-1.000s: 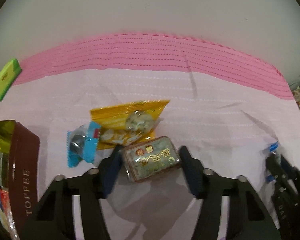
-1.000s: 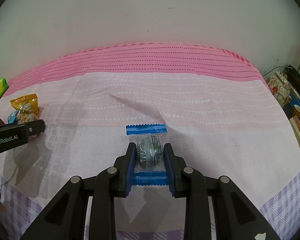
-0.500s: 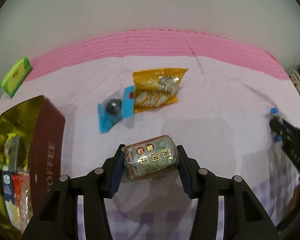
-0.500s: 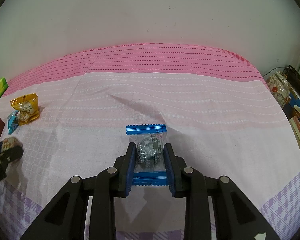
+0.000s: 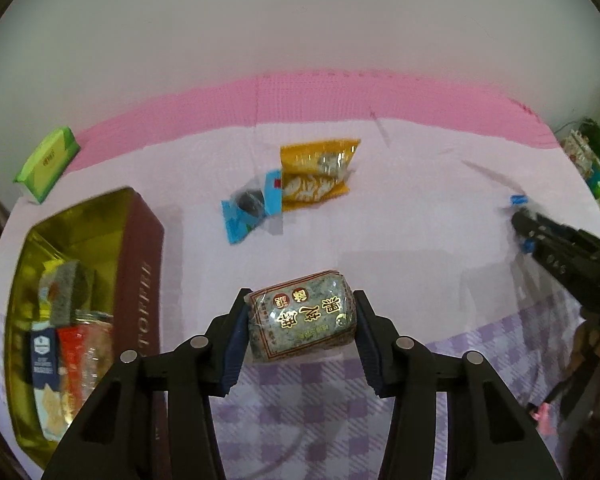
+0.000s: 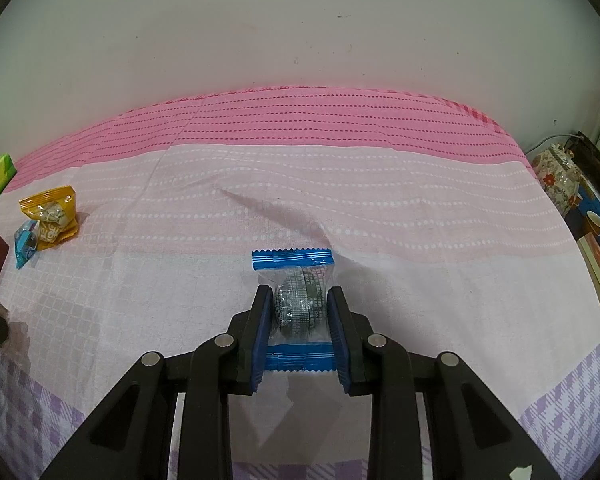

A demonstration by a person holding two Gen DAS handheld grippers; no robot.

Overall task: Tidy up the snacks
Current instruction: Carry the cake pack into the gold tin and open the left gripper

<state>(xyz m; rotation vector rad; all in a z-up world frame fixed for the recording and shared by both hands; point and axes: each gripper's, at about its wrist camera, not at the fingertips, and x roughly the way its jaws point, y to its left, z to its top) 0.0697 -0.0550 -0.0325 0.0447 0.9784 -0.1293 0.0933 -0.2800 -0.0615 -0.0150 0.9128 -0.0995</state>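
In the left wrist view the left gripper (image 5: 302, 322) is clamped on a green-grey wrapped cake (image 5: 303, 320) with gold lettering, held between the blue pads just below the centre of the frame. A second ago this cake was pinched low against the cloth, right beside the yellow snack bag (image 5: 318, 174) and the blue candy packet (image 5: 250, 210); now both of those are seen well above it in the frame and apart from it — the cake has been lifted and drawn back. The open toffee tin (image 5: 140, 264), only a sliver at the lower left a second ago, now fills the left side of the frame, with several snacks visible inside it. This is judged to be the carry towards the tin; the drop itself is not yet made.

In the right wrist view nothing is seen to have changed: the right gripper (image 6: 299, 322) is pressed onto a blue-ended packet (image 6: 298, 300) holding a dark round sweet, at the lower centre of the frame, and the packet appears to lie on the pink tablecloth (image 6: 420, 216) as before. Whether it has been raised at all cannot be told. A green packet (image 5: 46, 164) lies at the upper left, near the cloth's edge — untouched so far.
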